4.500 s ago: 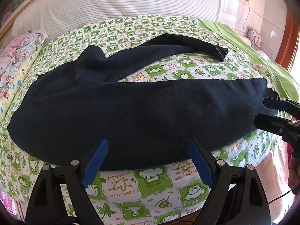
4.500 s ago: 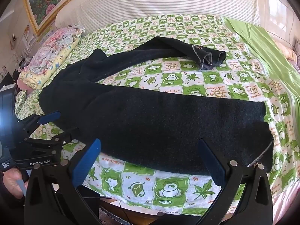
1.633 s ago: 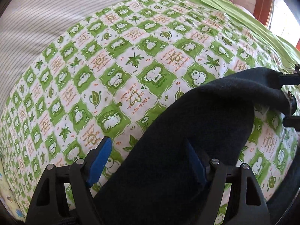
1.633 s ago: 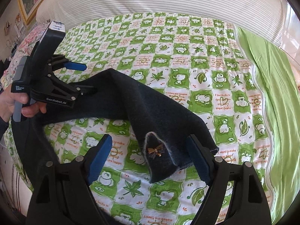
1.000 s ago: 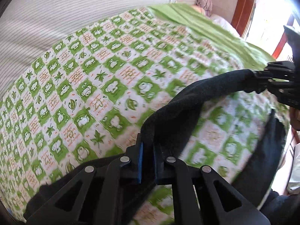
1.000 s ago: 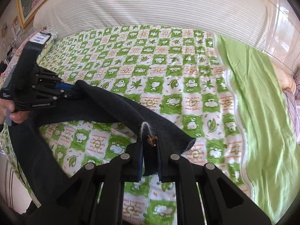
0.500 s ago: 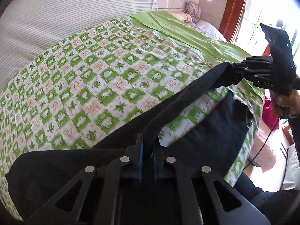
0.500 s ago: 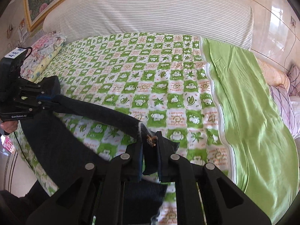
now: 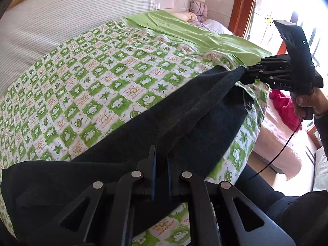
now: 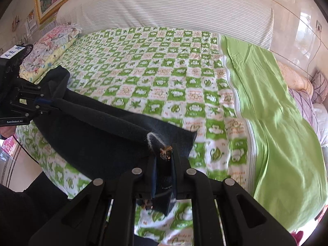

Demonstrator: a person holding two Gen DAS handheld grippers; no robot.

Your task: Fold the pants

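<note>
The dark navy pants [image 9: 184,119] lie along the near edge of the bed, one leg held up over the other. My left gripper [image 9: 161,155] is shut on the raised leg near the crotch end. My right gripper [image 10: 164,155] is shut on the same leg's hem, where a small bronze bow [image 10: 165,151] shows. The pants also show in the right wrist view [image 10: 98,131]. The right gripper also shows in the left wrist view [image 9: 245,75] at the far right, and the left gripper in the right wrist view [image 10: 53,104] at the far left.
The bed carries a green and white checked cover [image 10: 164,65] and a plain green sheet [image 10: 276,112] on the right. Flowered pillows [image 10: 51,43] lie at the left, a striped headboard pad [image 10: 164,6] behind. The bed's front edge is close below the pants.
Both grippers closed on the far leg and carried it back toward the near edge over the other leg. In the last half second the raised leg came lower and closer to the lower leg.
</note>
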